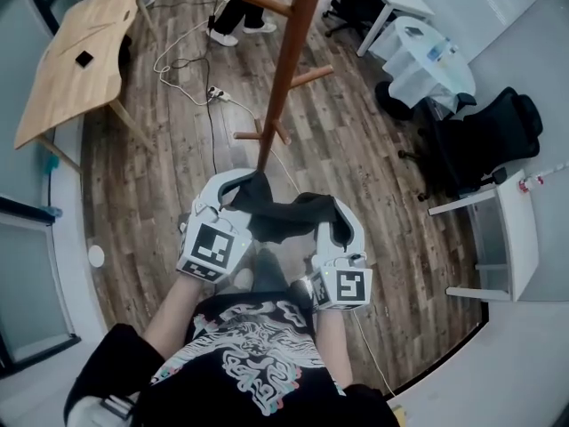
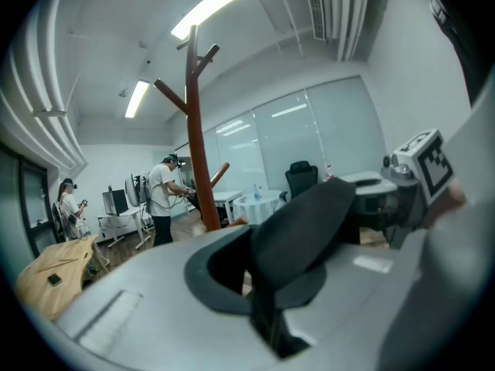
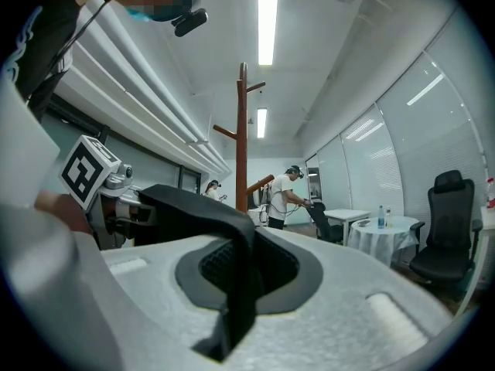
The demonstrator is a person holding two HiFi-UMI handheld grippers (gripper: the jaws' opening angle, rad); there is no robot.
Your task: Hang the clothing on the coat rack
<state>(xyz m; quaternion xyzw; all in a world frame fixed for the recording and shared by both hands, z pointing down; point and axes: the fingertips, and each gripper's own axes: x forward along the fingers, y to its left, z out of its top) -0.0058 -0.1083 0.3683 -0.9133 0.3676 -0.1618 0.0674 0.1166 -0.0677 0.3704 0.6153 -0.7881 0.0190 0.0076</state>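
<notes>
between the two tools, slung tip to tip, a black garment (image 1: pixel 286 213) is sagging a little at mid-span. left gripper (image 1: pixel 236 188) is pinching one end, jaws narrow and closed on the cloth; its own view is showing dark fabric running out of the pinch and off toward the other tool. right gripper (image 1: pixel 341 228) is doing the same at the far end, jaws tight on a fold that is draping across its front.

ahead of both tips, rack (image 1: pixel 289 60) is standing on the wood floor (image 1: pixel 178 149), pole (image 1: pixel 283 96) upright, pegs sticking out at several heights. from the left gripper it is lying just ahead and slightly right; from the right gripper it is lying ahead and off to the left. left gripper is looking the nearer of the two, its tip sitting almost at the foot of the pole in the head view, though depth there is hard to judge. garment is not touching the rack yet.

garment's long axis is running across, gripper to gripper, roughly square to the line toward the pole.

judgement: carrying phase, hanging not yet begun. next move is probably calling for lifting the span above a peg (image 1: pixel 309 76) and lowering it so the cloth is catching there. most pegs are showing above tip level in both gripper views, so height is likely mattering more than reach. risk: limp cloth may be sliding off a slanted peg if let go off-centre.
</notes>
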